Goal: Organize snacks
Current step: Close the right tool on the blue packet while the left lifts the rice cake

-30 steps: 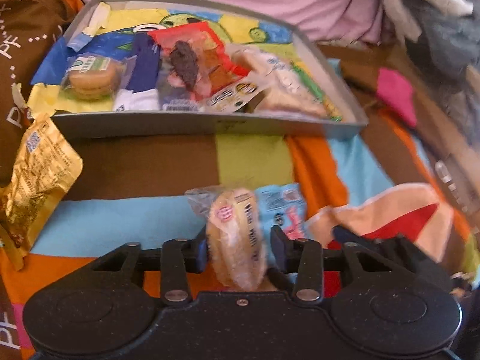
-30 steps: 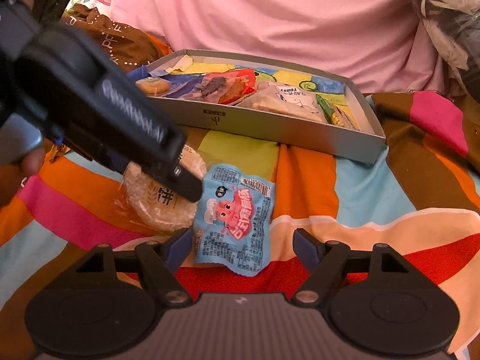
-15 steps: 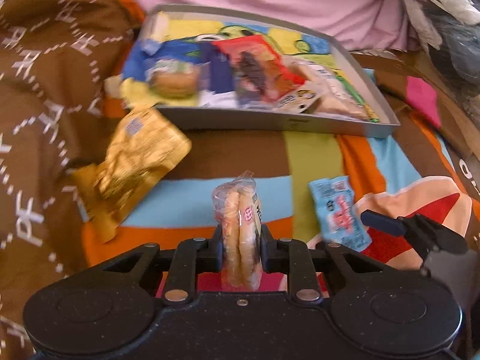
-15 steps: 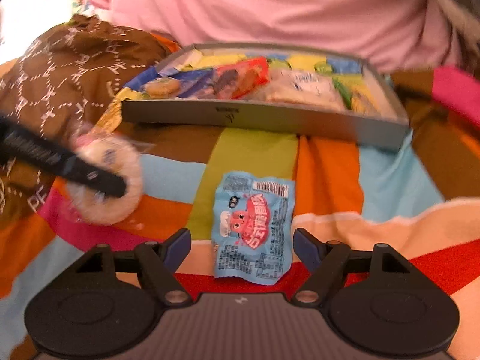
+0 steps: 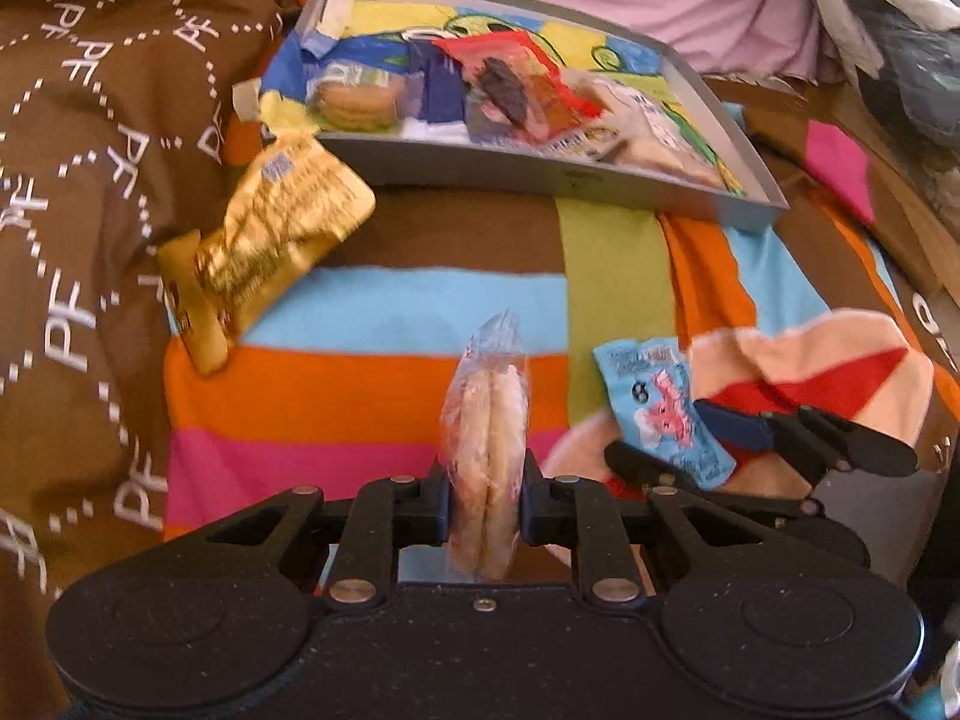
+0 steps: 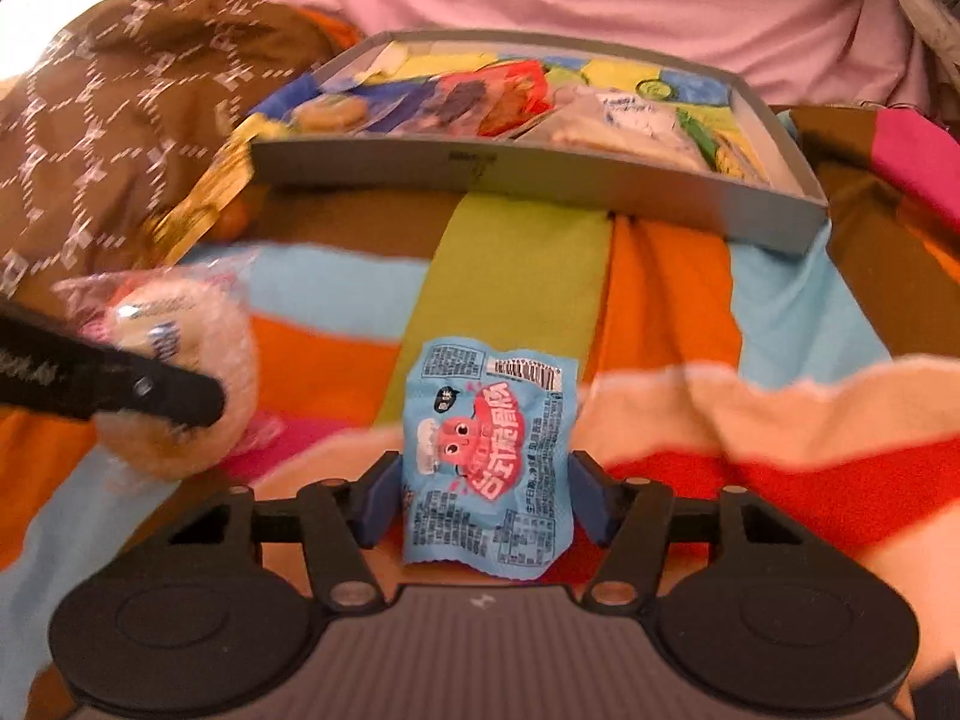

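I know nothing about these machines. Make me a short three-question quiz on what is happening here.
1. True or false: the left tongs grip a wrapped biscuit pack.
2. Which packet sits between the right tongs? A. gold packet B. blue packet C. red packet
3. Fill in: the grey tray rests on a striped ____.

Key: 1 true; 2 B; 3 blanket.

Right tongs [image 6: 485,507] now closed in around the blue packet [image 6: 489,459], formerly wide apart before it.
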Available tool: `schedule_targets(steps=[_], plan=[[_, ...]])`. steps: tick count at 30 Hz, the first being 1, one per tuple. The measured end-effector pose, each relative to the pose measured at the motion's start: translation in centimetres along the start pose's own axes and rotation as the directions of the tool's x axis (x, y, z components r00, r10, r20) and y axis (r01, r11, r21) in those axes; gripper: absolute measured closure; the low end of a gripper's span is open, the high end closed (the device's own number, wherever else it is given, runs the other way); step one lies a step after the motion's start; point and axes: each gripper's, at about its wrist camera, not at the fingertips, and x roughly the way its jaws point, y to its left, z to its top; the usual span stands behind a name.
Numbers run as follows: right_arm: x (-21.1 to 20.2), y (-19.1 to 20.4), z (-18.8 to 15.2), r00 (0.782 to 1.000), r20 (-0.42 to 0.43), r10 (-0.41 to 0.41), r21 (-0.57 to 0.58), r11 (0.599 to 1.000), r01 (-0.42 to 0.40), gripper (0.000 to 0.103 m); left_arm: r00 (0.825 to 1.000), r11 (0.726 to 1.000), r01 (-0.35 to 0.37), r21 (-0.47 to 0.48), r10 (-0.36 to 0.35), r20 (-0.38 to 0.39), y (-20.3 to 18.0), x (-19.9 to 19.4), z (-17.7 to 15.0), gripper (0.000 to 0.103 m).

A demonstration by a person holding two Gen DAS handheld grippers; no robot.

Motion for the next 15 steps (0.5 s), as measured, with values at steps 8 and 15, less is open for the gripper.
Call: schedule_targets(steps=[8,15], plan=[[-6.3,1.1,-4.3,0.997,-0.07,0.043,-0.027,0.999,-0.045,0.039,0.998,0.999,-0.019,0.037,0.022,-0.058,-1.4,-2.2,-2.8,0.082],[-8.2,1.7,-5.4,0.997,-0.062,0.053,0.016,0.999,-0.052,0.039,0.998,0.999,-0.018,0.039,0.02,-0.067,-2.5,-3.7,-4.3,0.082]])
